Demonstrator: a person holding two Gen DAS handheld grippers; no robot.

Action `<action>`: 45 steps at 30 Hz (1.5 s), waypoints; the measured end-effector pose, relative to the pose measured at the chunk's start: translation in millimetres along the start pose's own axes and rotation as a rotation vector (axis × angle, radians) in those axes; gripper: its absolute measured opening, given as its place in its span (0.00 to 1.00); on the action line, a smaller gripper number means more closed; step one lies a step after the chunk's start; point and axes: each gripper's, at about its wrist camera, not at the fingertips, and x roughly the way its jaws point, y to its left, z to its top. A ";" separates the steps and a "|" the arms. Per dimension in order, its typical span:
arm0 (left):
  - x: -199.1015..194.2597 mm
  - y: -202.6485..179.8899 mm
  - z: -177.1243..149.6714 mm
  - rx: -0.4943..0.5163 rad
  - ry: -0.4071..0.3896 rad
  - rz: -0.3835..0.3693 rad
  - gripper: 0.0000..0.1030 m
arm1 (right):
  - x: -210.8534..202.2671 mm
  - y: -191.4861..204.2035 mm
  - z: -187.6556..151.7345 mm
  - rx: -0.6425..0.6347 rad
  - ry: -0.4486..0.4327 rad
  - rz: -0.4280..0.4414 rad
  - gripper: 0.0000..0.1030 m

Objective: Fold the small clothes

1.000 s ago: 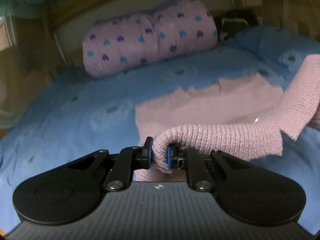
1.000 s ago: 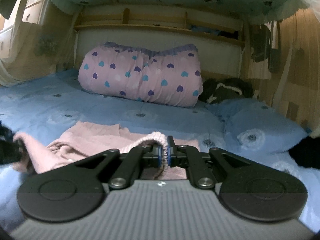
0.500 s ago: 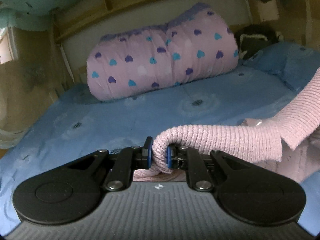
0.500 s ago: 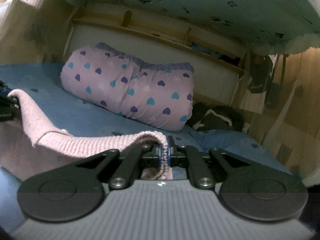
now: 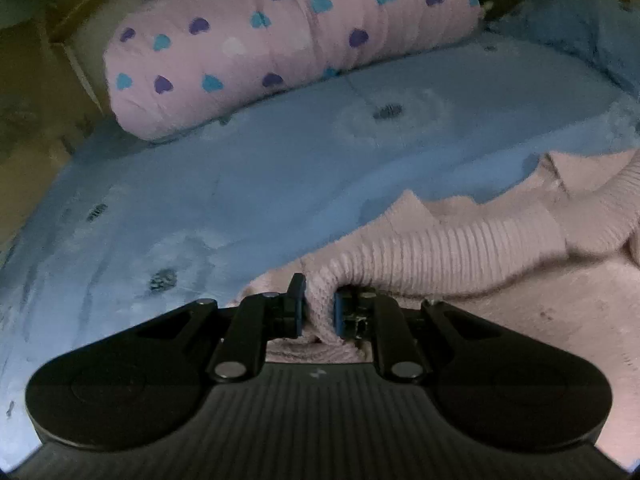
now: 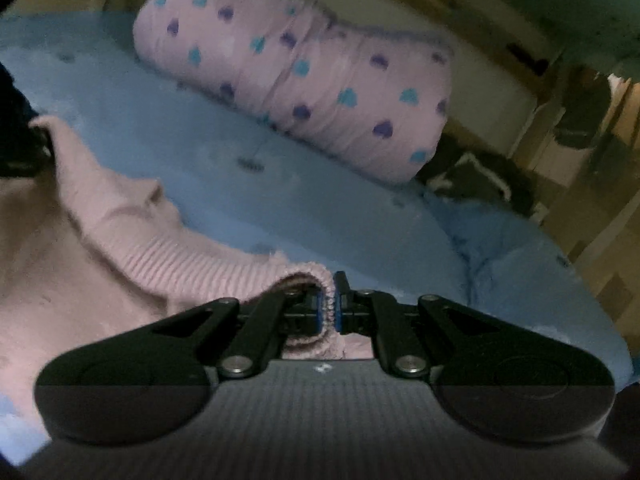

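Your left gripper point(image 5: 320, 312) is clamped on a bunched fold of the pink knit sweater point(image 5: 460, 256), w/ the ribbed band pinched between the blue pads and running off to the right across the frame. Left of that grip it's just the blue bedsheet point(image 5: 200, 200), printed w/ pale flower rings; the sweater's body lies flat on the sheet under and to the right of the gripper, and a collar-like flap shows near the right edge. Behind, at the head of the bed, sits the rolled pink quilt point(image 5: 280, 40) w/ purple and teal hearts, lying across the bed's width; a blue pillow point(image 5: 580, 36) is to its right. In your right wrist view the sweater point(image 6: 100, 240) fills the left side, one end rising to a dark shape at the far left edge, prob. the other gripper but too cropped to tell. The ribbed band runs rightward along the sheet point(image 6: 320, 200) to your right gripper point(image 6: 329, 308), which is closed tight on a thin edge of the knit, a bit of hem hanging below the pads. The quilt point(image 6: 300, 80) is beyond, tilted in this view. A dark bundle w/ white trim point(image 6: 472, 184) lies just right of the quilt's end. Pic is blurry.
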 end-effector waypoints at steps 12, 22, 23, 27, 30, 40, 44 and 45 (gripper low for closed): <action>-23.8 -15.4 -11.5 0.102 -0.041 0.076 0.79 | 29.8 -20.2 -18.2 0.184 0.066 0.159 0.22; -103.6 -9.7 -20.1 -0.018 -0.039 -0.028 0.81 | -32.4 -85.2 -14.2 0.337 -0.055 0.358 0.55; -108.3 -8.3 -24.6 -0.022 -0.040 -0.031 0.81 | -37.2 -83.7 -14.4 0.311 -0.053 0.374 0.55; -117.0 -2.8 -42.0 -0.056 -0.067 -0.024 0.81 | -43.6 -65.8 -20.5 0.181 -0.027 0.406 0.55; -106.2 4.7 -53.1 -0.112 -0.061 -0.041 0.78 | -33.7 -50.6 -27.1 0.116 0.020 0.414 0.54; -69.9 21.1 -67.4 -0.204 0.012 -0.051 0.55 | 11.5 -44.3 -33.5 0.081 0.119 0.431 0.11; -69.8 17.9 -67.9 -0.176 -0.001 -0.038 0.55 | 23.1 -51.8 -24.6 0.010 0.104 0.315 0.11; -70.0 17.1 -67.6 -0.164 -0.006 -0.034 0.56 | 27.7 -56.8 -23.2 0.013 0.110 0.283 0.11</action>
